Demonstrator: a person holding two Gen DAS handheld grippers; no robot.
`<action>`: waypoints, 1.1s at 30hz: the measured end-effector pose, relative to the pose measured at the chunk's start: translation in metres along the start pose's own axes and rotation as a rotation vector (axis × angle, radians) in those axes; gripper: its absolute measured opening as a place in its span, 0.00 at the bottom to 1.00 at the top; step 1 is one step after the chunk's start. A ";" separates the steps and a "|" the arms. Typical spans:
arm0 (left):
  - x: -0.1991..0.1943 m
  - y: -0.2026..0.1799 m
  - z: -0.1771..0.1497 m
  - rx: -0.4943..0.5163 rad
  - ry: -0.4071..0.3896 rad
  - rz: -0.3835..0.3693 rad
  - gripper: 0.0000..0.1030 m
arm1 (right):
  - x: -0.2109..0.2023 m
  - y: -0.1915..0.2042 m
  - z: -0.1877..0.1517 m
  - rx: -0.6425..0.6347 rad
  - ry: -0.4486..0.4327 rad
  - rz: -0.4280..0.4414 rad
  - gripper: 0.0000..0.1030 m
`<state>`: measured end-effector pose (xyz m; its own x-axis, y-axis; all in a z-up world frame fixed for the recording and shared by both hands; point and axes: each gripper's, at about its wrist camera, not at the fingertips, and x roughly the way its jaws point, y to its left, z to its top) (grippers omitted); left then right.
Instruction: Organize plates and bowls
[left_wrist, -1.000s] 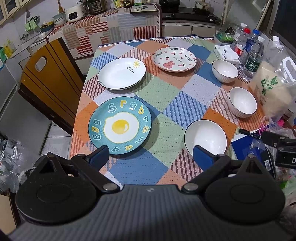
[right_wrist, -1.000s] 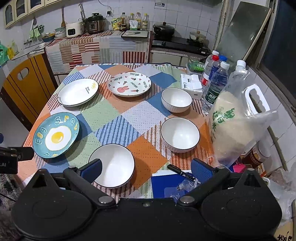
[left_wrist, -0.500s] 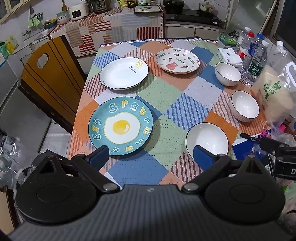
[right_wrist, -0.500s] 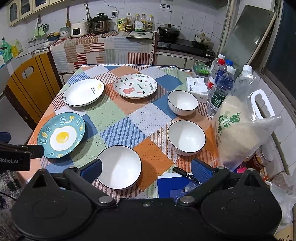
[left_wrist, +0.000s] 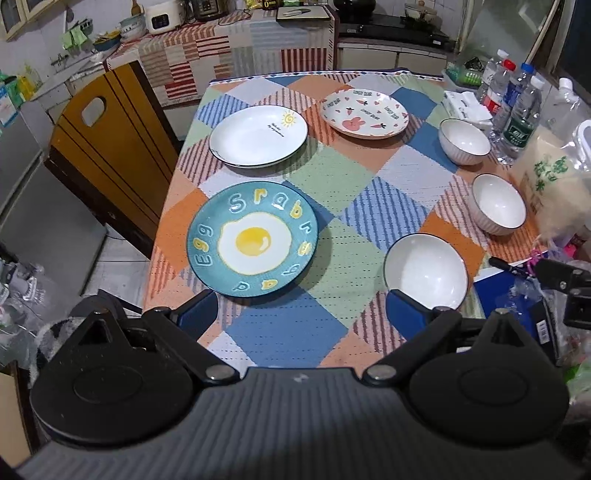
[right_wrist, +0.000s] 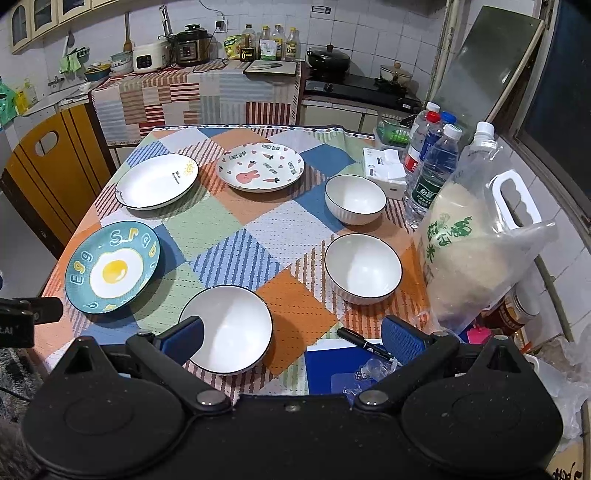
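Left hand-held gripper (left_wrist: 301, 312) was black ribbed plastic, round pivot housings, silver screws, blue textured fingertips (left_wrist: 404, 314); right hand-held gripper (right_wrist: 291, 338) matched, dust-specked, blue pads (right_wrist: 400, 338)

Both wrist views look down from above the bench's (left_wrist: 295, 332) near edge toward the far kitchen wall, sharing its plates and bowls.

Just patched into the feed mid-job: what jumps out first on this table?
The teal fried-egg plate at the near left edge grabs the eye first, on the bright patchwork tablecloth. Three white bowls line the right side, beside a big bag of rice. Both grippers, left and right, hover with jaws open, holding nothing.
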<state>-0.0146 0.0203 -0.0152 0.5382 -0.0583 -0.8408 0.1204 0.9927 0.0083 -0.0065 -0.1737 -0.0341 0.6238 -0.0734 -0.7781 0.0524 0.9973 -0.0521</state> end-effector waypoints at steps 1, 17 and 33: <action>-0.001 0.000 0.000 0.000 -0.001 -0.007 0.96 | 0.000 0.000 0.000 0.001 0.000 0.000 1.00; -0.010 -0.008 -0.004 0.050 -0.037 -0.027 0.96 | -0.005 0.008 -0.006 -0.026 -0.056 0.024 1.00; -0.010 -0.009 -0.003 0.043 -0.027 -0.072 0.95 | -0.001 0.004 -0.008 -0.007 -0.042 0.023 1.00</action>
<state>-0.0231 0.0120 -0.0087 0.5491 -0.1331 -0.8251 0.1955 0.9803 -0.0280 -0.0133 -0.1691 -0.0387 0.6570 -0.0504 -0.7522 0.0321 0.9987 -0.0389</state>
